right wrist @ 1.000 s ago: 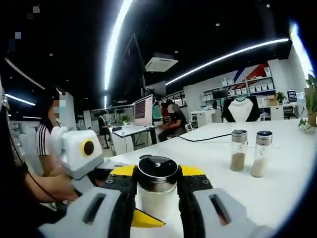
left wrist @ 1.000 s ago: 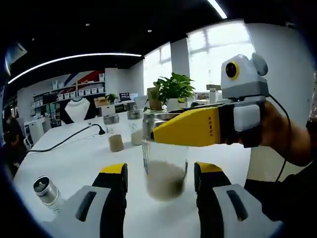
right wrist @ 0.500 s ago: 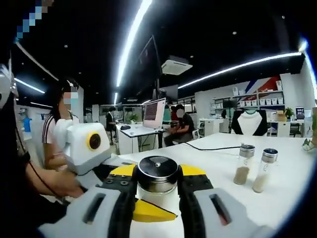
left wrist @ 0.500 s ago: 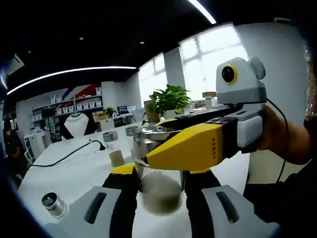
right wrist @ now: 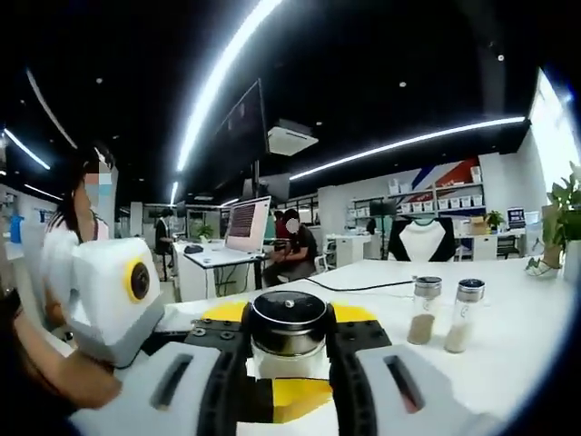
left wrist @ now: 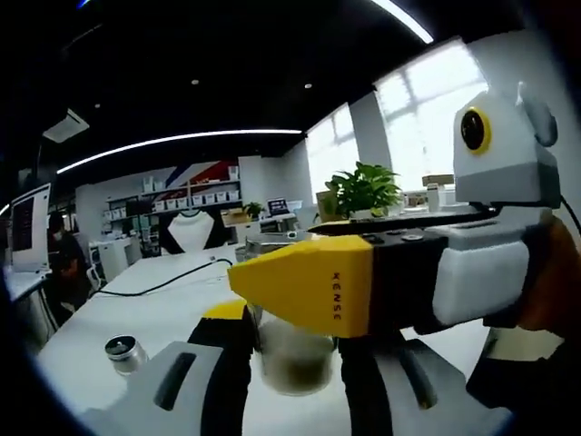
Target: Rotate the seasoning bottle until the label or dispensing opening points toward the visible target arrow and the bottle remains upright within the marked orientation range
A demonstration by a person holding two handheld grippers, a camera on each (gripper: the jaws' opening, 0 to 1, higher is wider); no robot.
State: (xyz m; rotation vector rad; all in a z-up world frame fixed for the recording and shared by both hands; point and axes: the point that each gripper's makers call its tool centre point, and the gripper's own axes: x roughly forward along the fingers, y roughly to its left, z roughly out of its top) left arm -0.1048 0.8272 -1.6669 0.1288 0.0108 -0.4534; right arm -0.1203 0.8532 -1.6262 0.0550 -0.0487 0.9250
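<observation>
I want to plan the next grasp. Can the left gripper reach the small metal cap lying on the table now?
Probably not yet: the left gripper is shut on the bottle. The cap itself lies unobstructed on the table, off to the side.

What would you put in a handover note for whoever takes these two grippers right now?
Left gripper: shut on the glass body of the seasoning bottle, low down.
Right gripper: shut on the same bottle's metal cap, coming across it in the left gripper view.
Bottle: upright, just above the white table, grainy seasoning in its base.
Elsewhere: two more seasoning bottles stand further along the table; a loose metal cap lies to the left.
Done: bottle gripped at both ends.
Left: no target arrow or label is visible, so I cannot tell the orientation; find the arrow, then turn and set it down upright.
</observation>
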